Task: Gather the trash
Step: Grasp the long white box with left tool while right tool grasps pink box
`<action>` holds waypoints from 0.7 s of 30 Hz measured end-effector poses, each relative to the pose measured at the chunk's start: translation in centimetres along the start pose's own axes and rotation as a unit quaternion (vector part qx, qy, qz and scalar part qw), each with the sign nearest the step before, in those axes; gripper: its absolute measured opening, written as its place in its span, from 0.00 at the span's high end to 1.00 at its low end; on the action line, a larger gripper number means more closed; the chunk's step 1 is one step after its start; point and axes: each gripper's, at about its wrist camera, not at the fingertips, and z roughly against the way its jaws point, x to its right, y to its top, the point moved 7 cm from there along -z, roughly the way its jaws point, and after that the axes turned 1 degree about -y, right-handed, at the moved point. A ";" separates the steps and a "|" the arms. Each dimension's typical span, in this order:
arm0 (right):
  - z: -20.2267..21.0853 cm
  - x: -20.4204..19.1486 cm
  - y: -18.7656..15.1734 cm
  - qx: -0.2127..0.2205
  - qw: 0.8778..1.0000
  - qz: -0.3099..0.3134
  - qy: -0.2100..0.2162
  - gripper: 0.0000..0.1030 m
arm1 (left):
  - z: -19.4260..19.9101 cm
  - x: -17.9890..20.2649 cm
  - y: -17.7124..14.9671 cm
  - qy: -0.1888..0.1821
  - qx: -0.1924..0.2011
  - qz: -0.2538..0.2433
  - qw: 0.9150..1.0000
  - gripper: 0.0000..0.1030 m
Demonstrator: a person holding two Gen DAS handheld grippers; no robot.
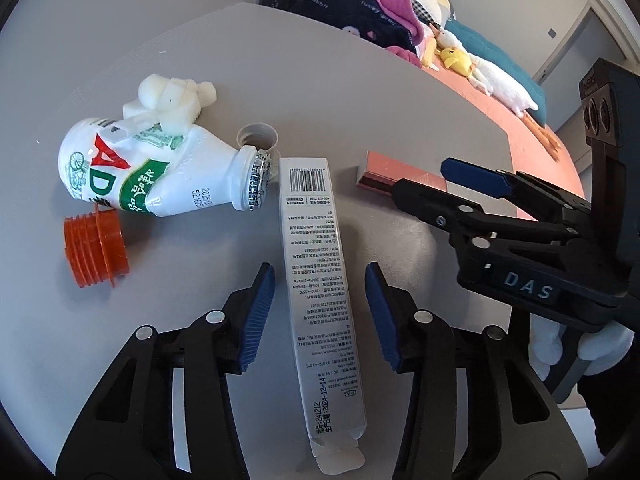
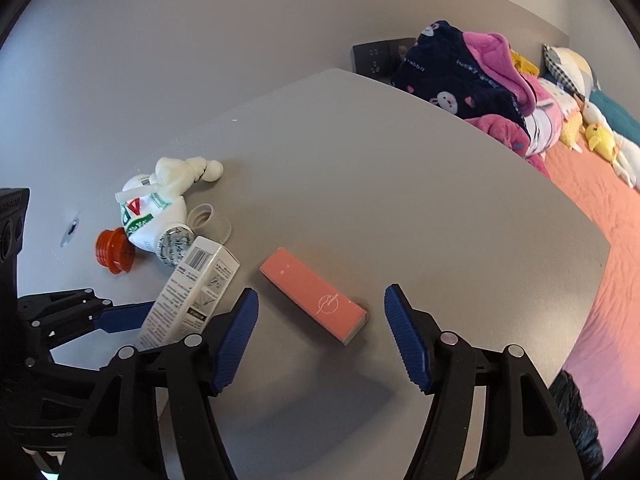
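Table (image 1: 200, 40): smooth, matt grey. White carton (image 1: 316, 280): printed paperboard, slight sheen. Bottle (image 1: 152, 172): glossy white plastic, crinkled foil seal at its mouth. Orange cap (image 1: 94, 248): ribbed plastic. Pink box (image 2: 314, 294): matt card. Gripper pads (image 1: 256, 316): ribbed blue, rubbery-looking.

**Black frames, blue ribbed pads**

The left gripper (image 1: 320, 312) has a matte black linkage frame with round silver pivot pins and two fingers faced with ribbed blue pads (image 1: 256, 320). The right gripper (image 2: 320, 336) is built the same: black angular arms, silver pins, blue grooved pads (image 2: 236, 340). Seen from the left wrist, the right gripper's body carries pale "DAS" lettering, a small silver screw, and a dark camera block with round lenses.
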 end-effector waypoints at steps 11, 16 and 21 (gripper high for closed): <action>-0.8 0.1 -0.1 -0.007 1.000 0.011 -0.004 0.78 | -0.3 0.0 0.4 0.005 0.009 -0.016 1.000 0.70; -0.4 0.3 -0.3 -0.008 0.999 -0.027 0.019 0.79 | -0.1 -0.3 0.5 0.000 0.017 -0.009 1.000 0.73; 0.5 0.2 -0.5 -0.003 0.998 -0.051 0.031 0.79 | 0.2 -0.3 0.4 -0.006 0.012 -0.010 1.000 0.73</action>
